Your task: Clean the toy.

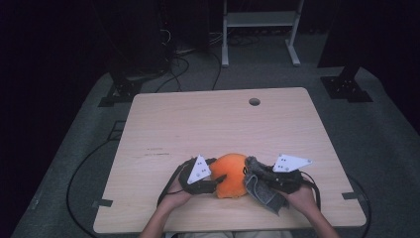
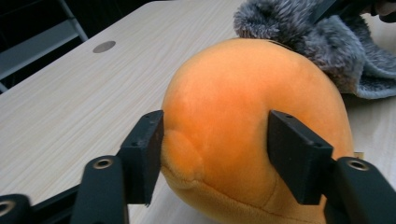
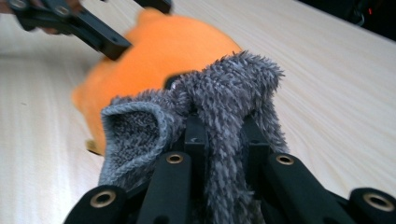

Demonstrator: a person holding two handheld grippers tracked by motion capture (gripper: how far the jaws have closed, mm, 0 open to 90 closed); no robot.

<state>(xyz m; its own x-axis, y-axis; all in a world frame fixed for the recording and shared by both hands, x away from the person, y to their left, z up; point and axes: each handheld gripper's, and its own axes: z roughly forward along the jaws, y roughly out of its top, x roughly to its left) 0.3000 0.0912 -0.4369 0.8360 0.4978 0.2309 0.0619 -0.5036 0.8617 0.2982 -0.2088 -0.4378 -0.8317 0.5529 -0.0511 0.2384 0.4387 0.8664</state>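
Dark room, pale wooden bench [image 1: 198, 124], and two grippers working one toy at the near edge.

Left gripper [image 1: 210, 179] has its fingers [image 2: 144, 149] clamped on the round orange plush toy [image 1: 232, 174], squeezing its sides. Just right of it, the right gripper [image 1: 260, 174] has its fingers [image 3: 196, 140] pinched together on the fuzzy grey cloth [image 1: 262, 191], whose tip touches the plush. My read: hold the plush steady, draw the cloth over gently. Plush sits dome-up, roughly round, long axis unclear; cloth trails toward the person.
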